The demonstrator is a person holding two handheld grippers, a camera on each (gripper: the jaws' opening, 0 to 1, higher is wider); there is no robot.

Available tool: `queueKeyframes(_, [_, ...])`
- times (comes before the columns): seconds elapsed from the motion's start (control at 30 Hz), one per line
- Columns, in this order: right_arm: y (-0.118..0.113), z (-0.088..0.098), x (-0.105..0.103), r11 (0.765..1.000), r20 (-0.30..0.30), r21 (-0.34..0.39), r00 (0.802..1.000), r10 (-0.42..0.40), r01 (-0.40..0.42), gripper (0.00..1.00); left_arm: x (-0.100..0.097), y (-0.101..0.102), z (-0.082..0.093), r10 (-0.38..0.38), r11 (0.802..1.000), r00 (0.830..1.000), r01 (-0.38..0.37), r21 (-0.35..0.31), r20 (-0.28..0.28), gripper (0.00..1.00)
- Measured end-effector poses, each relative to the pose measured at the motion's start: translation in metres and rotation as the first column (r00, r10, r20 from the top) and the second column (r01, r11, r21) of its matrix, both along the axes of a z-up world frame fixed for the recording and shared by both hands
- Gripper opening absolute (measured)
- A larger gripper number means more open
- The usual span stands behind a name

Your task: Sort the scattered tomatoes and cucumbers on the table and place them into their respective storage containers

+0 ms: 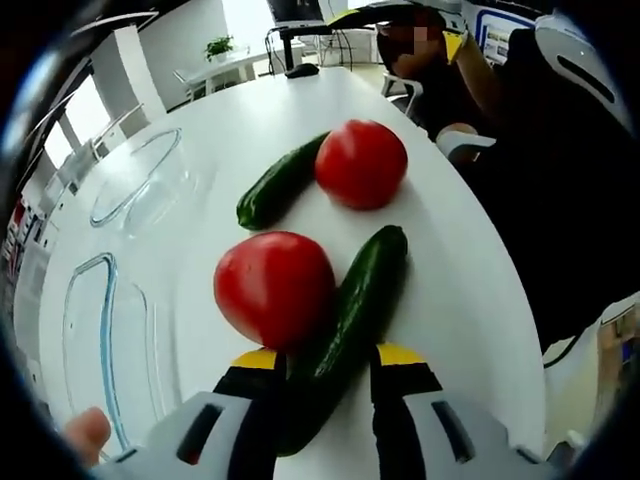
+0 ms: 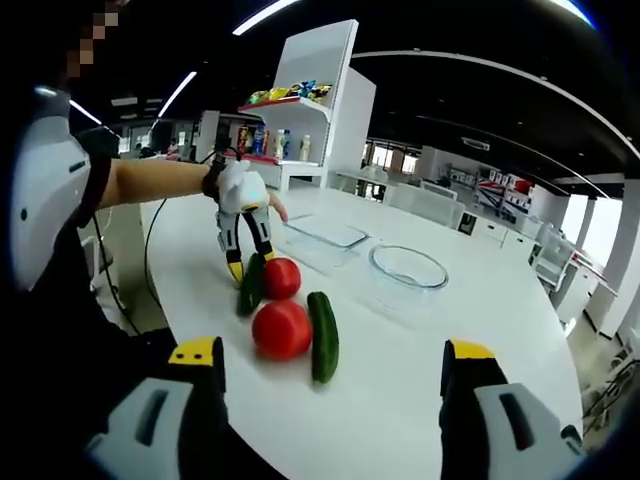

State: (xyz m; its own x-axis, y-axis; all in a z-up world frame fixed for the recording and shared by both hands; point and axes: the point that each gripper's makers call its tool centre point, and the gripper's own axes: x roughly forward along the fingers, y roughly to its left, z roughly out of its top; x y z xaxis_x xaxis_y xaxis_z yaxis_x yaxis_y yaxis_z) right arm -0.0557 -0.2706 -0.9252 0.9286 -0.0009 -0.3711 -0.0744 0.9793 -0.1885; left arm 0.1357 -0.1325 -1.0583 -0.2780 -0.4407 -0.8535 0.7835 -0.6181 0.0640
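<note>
My left gripper (image 1: 330, 356) has its jaws closed against the near end of a dark green cucumber (image 1: 352, 300) that lies on the white table (image 1: 450, 290). A red tomato (image 1: 274, 288) touches that cucumber's left side. Farther off lie a second tomato (image 1: 360, 163) and a second cucumber (image 1: 280, 183), side by side. In the right gripper view, the left gripper (image 2: 248, 262) reaches down to the far cucumber (image 2: 250, 285), beside a tomato (image 2: 282, 277); the nearer tomato (image 2: 281, 329) and cucumber (image 2: 323, 336) lie closer. My right gripper (image 2: 332, 352) hangs open above the table, holding nothing.
A rectangular glass dish (image 1: 105, 340) (image 2: 325, 233) and a round glass bowl (image 1: 140, 180) (image 2: 408, 266) stand empty beyond the vegetables. A person sits at the table's far end (image 1: 440, 70). A white shelf unit (image 2: 310, 100) stands behind the table.
</note>
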Motion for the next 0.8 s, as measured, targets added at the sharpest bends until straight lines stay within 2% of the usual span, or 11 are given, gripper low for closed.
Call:
queueKeyframes(0.2, [-0.003, -0.002, -0.002, 1.000, -0.006, -0.002, 1.000, -0.011, 0.011, 0.84, 0.001, 0.006, 0.000, -0.023, 1.000, 0.999, 0.023, 0.006, 0.039, 0.27])
queueKeyframes(0.5, [-0.002, -0.005, -0.001, 1.000, -0.011, -0.002, 1.000, -0.009, 0.009, 0.84, 0.002, 0.012, -0.001, -0.064, 0.997, 0.987, 0.055, 0.062, 0.144, 0.23])
queueKeyframes(0.8, [-0.005, -0.009, -0.001, 1.000, -0.012, 0.009, 1.000, -0.013, 0.013, 0.83, 0.002, 0.012, -0.003, -0.075, 0.991, 0.987, 0.058, 0.117, 0.143, 0.23])
